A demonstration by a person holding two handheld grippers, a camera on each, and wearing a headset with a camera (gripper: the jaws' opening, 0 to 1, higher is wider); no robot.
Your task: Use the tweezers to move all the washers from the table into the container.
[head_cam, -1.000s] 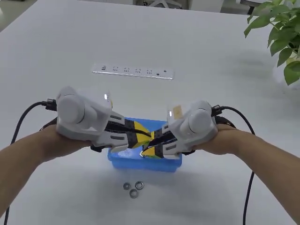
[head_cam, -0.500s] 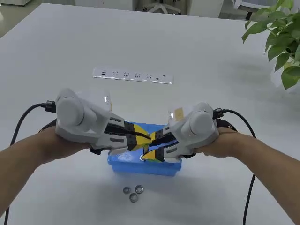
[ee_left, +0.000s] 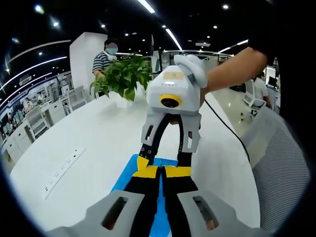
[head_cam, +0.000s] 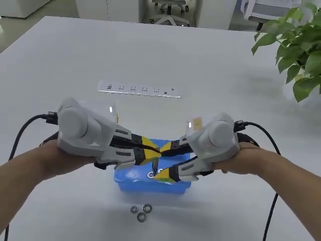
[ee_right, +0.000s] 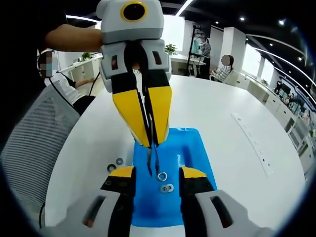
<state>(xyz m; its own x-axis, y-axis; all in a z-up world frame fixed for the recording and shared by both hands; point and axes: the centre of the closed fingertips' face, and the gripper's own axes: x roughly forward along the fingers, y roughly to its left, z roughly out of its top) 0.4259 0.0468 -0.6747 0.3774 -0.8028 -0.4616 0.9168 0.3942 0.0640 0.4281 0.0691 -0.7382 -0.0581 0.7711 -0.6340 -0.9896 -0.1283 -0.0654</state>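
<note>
Container [head_cam: 150,187] sits on the table [head_cam: 225,75] under my grippers. My left gripper [ee_right: 148,118] is clenched on the tweezers [ee_right: 152,157], tips beside washers [ee_right: 165,183] inside the container; my right gripper [ee_right: 158,174] is released, jaws apart. Three loose washers [head_cam: 140,211] lie on the table just beside it.

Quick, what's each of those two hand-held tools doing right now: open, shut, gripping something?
Left tool: shut on the tweezers, whose tips are over the blue container.
Right tool: open, holding nothing.
</note>
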